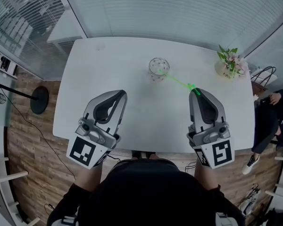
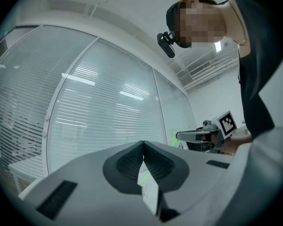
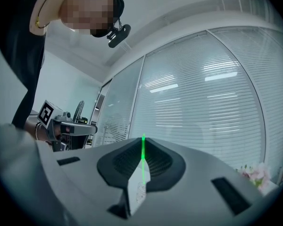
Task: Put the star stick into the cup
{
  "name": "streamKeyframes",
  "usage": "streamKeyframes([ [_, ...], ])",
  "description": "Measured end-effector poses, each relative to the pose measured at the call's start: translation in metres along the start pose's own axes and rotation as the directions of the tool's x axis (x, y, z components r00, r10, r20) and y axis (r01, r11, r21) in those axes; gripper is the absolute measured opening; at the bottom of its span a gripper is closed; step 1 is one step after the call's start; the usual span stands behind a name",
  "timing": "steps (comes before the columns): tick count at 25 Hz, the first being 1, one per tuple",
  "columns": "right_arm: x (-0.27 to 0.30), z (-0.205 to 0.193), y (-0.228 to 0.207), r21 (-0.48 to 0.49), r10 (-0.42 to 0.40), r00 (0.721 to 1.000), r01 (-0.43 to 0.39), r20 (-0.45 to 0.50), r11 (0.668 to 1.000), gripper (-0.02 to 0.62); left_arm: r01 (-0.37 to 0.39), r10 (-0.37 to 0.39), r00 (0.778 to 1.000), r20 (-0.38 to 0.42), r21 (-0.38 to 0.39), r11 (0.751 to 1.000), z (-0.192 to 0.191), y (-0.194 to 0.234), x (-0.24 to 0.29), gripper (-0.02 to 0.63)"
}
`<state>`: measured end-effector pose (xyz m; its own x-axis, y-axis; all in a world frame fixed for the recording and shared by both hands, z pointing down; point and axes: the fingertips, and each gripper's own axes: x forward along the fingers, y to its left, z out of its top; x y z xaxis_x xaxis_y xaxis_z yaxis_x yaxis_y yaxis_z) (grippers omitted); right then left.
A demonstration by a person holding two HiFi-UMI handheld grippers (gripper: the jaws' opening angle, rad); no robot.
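A clear glass cup point(image 1: 159, 68) stands on the white table point(image 1: 108, 65), at the middle toward the far side. The thin green star stick point(image 1: 178, 82) slants from the cup's mouth back to my right gripper point(image 1: 196, 91), which is shut on its near end; a small star shape shows just ahead of the jaws. In the right gripper view the stick point(image 3: 143, 157) runs up between the closed jaw tips. My left gripper point(image 1: 121, 95) hovers over the table's left-front part, well apart from the cup, shut with nothing in it. Its tips meet in the left gripper view point(image 2: 143, 143).
A small pot of pink flowers point(image 1: 231, 65) sits at the table's far right corner. A seated person point(image 1: 273, 119) is beyond the right edge. A round lamp base point(image 1: 39, 100) stands on the wooden floor to the left. Glass walls with blinds close off the far side.
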<state>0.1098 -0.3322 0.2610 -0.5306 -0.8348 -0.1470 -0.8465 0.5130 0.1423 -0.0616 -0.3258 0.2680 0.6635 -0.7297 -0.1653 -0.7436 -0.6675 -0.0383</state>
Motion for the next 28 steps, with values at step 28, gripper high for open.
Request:
streamKeyframes([
  [28,0.071,-0.094,-0.009,-0.124,0.062,0.989,-0.079,-0.133,0.989,0.021,-0.088,0.087,0.994,-0.071,-0.013,0.996,-0.024,0.022,-0.009,0.014],
])
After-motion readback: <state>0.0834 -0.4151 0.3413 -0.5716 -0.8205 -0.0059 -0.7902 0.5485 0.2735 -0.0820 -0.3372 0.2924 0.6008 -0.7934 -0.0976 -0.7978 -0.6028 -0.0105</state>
